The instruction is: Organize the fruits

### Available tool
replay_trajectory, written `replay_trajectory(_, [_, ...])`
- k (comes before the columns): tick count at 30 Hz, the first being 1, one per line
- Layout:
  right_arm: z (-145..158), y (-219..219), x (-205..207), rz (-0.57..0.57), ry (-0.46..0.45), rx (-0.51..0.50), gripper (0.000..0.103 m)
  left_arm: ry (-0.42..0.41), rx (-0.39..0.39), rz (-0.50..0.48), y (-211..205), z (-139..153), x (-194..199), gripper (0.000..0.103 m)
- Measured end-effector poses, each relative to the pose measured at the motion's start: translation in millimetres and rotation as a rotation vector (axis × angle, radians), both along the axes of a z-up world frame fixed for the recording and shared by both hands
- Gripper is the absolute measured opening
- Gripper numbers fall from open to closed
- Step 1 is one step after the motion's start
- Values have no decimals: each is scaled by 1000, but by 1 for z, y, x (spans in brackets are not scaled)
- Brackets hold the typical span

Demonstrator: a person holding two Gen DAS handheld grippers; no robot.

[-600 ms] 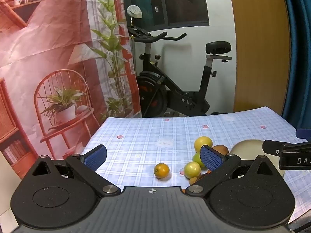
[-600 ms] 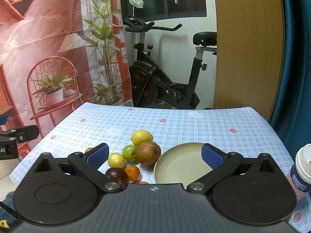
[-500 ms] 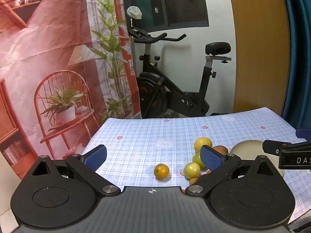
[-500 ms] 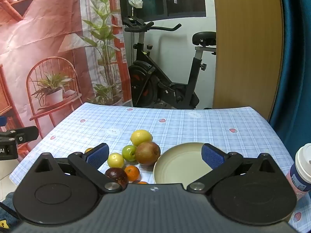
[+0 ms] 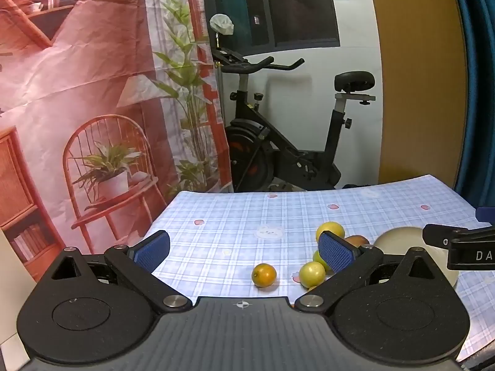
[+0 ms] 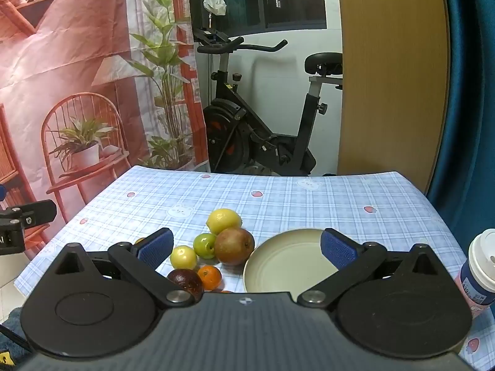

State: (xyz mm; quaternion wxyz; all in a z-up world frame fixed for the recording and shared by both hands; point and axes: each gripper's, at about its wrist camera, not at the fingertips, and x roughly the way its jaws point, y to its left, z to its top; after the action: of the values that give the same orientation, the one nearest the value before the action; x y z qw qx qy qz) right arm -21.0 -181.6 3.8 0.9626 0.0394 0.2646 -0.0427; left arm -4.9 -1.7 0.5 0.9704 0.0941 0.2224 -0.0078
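Nothing sorted yet: the plate (image 6: 287,266) at lower centre sits bare, fruits (lemon (image 6: 223,220) included) cluster left; left tongs (image 5: 244,249) and right tongs (image 6: 246,245) gape wide, empty.

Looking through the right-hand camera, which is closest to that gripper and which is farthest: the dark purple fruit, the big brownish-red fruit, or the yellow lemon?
From the right gripper:
1. Dark purple round fruit, nearest, low on the left by the left finger.
2. Big brownish-red round fruit, beside the round beige plate.
3. Yellow lemon, farthest, at the back of the cluster.

light: even indoor, soft shadows | focus: sharp | edges: fisheye-bent | glare: none
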Motion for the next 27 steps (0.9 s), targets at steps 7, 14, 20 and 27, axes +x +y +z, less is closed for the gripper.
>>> replay_trajectory(7, [2,2,-1,-1,-2,0,103,1,-7,12,0,0,1,103])
replay_trajectory(14, [2,2,-1,-1,-2,1,103,0,-8,11,0,0,1,103])
replay_trajectory(20, [2,2,-1,-1,-3,1,103,-1,-10,11,0,0,0,103])
replay_trajectory(27, [2,2,-1,0,-4,1,103,-1,-10,11,0,1,0,103])
